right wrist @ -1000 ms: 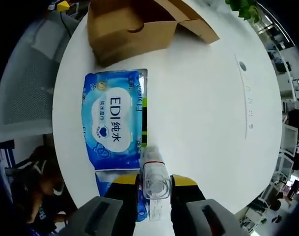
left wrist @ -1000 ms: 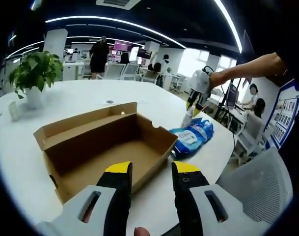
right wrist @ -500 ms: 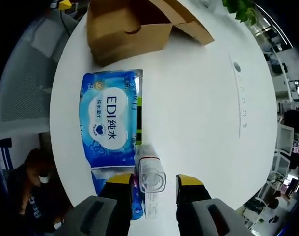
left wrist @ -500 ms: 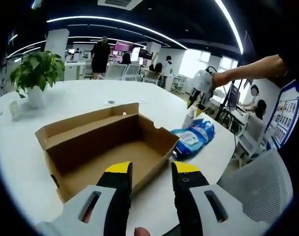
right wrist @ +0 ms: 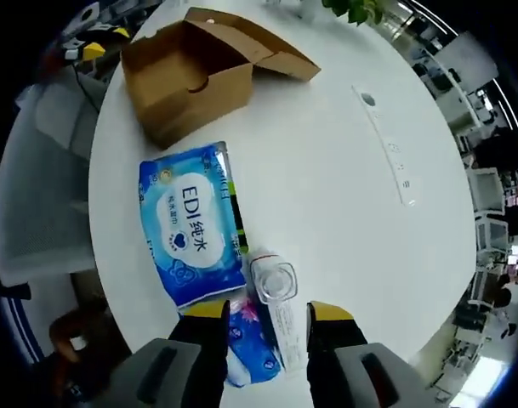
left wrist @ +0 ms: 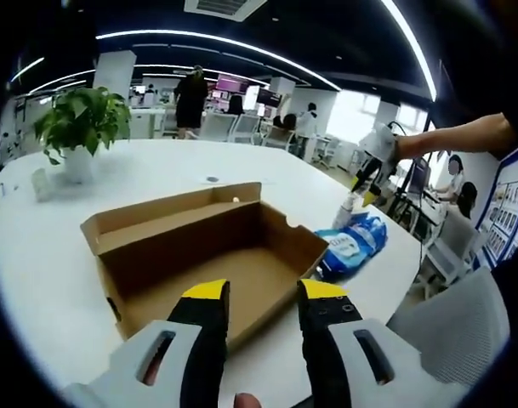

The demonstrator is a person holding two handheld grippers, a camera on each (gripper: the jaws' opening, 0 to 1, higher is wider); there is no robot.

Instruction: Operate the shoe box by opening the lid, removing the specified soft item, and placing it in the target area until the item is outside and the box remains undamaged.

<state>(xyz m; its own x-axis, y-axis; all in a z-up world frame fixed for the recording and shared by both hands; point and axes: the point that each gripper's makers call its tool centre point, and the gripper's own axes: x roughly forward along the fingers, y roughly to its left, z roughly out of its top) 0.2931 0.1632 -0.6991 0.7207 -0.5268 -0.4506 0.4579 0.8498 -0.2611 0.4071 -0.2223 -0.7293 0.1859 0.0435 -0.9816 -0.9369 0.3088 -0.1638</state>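
Note:
The brown cardboard shoe box (left wrist: 209,253) lies with its lid folded back and its inside bare, just beyond my left gripper (left wrist: 263,293), which is open and holds nothing. To the box's right lies a blue pack of wipes (left wrist: 352,244), with a clear bottle (left wrist: 348,206) standing behind it. The right gripper (left wrist: 365,183) hangs over that bottle on a person's arm. From above, the right gripper (right wrist: 265,310) is open over the standing bottle (right wrist: 274,282), apart from it. The blue pack (right wrist: 190,223) lies left of the bottle, and the box (right wrist: 190,72) sits farther off.
A potted plant (left wrist: 80,127) and a small white holder (left wrist: 42,183) stand at the far left of the round white table (right wrist: 344,212). A socket strip (right wrist: 386,144) is set into the tabletop. Mesh chairs (left wrist: 458,331) stand by the table's edge. People are in the office behind.
The right gripper has opened, let go of the bottle and risen above it; the bottle stays standing by the pack. The left gripper's view has shifted slightly.

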